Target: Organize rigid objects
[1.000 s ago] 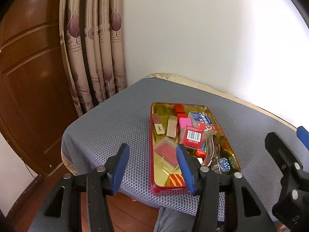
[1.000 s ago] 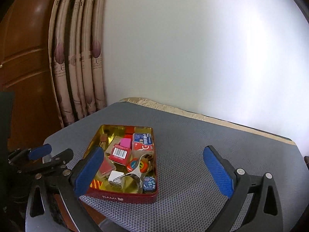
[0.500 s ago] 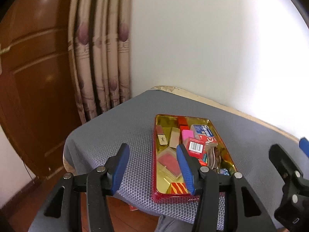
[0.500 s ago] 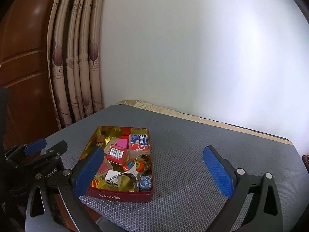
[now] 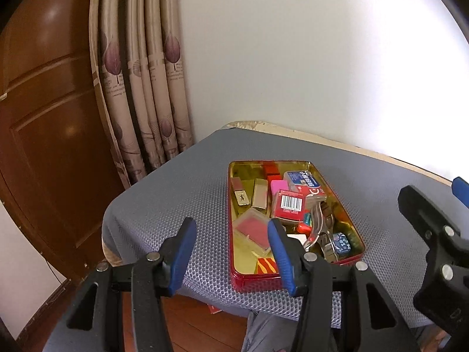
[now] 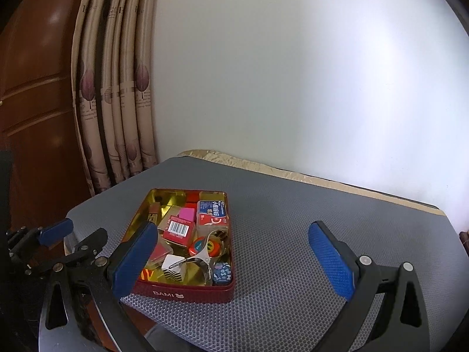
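We are hovering both grippers near the tin (image 6: 187,292): left gripper (image 5: 231,252) half-open, right gripper (image 6: 234,258) wide, both empty; tin's long axis running away, probably nearer the left.

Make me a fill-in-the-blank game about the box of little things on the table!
1. The tin has the word ____ on its red front.
2. The mat under the tin is ____ in colour.
3. The box with the barcode is ____ in colour.
4. Both tools, left and right, hold ____.

Missing words: BAMI; grey; red; nothing
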Available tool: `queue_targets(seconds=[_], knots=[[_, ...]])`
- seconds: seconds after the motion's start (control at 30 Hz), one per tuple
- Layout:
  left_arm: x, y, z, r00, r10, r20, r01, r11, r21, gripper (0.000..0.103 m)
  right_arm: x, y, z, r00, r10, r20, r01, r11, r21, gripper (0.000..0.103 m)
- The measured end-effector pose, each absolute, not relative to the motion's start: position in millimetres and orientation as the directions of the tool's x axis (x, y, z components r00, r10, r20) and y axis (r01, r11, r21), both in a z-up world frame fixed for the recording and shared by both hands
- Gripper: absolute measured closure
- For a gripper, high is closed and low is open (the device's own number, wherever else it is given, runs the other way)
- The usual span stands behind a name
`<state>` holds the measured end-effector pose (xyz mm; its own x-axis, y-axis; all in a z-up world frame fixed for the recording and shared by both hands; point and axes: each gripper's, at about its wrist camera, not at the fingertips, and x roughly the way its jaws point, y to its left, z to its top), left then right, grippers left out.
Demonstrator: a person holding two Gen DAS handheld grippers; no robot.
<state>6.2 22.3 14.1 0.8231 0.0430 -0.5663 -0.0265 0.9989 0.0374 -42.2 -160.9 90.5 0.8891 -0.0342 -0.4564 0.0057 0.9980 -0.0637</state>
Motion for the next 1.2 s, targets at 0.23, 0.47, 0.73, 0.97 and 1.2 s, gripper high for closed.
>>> queue_targets(seconds=[0.23, 0.47, 0.73, 0.97, 1.2], knots=[[13.8, 25.0, 9.7, 0.797, 0.047, -0.602, -0.035, 0.999, 0.031, 0.051, -43.2, -158.8, 87.6, 0.887, -0.035, -0.46, -0.002, 0.997, -0.08, 0.001], [13.4, 28.3, 9.6, 0.799, 0.047, -0.599, -0.05, 0.999, 0.011, 0.051, -44.2, -158.0, 87.5, 0.885, -0.035, -0.464, -0.004, 0.997, -0.081, 0.001], [10.3, 32.8, 12.0, 0.811, 0.052, -0.583, -0.068, 0.998, -0.006, 0.051, -45.7, -157.5, 87.7, 0.884, -0.024, -0.467, -0.015, 0.997, -0.079, 0.001], [8.0, 31.2, 15.0, 0.822, 0.06, -0.566, -0.071, 0.997, 0.002, 0.051, -44.5, -157.1, 85.7, 0.88, -0.019, -0.474, -0.022, 0.997, -0.08, 0.001], [9.1, 32.2, 15.7, 0.819, 0.067, -0.57, -0.079, 0.997, 0.003, 0.051, -44.1, -158.3, 82.6, 0.879, -0.018, -0.477, -0.021, 0.997, -0.075, 0.001]])
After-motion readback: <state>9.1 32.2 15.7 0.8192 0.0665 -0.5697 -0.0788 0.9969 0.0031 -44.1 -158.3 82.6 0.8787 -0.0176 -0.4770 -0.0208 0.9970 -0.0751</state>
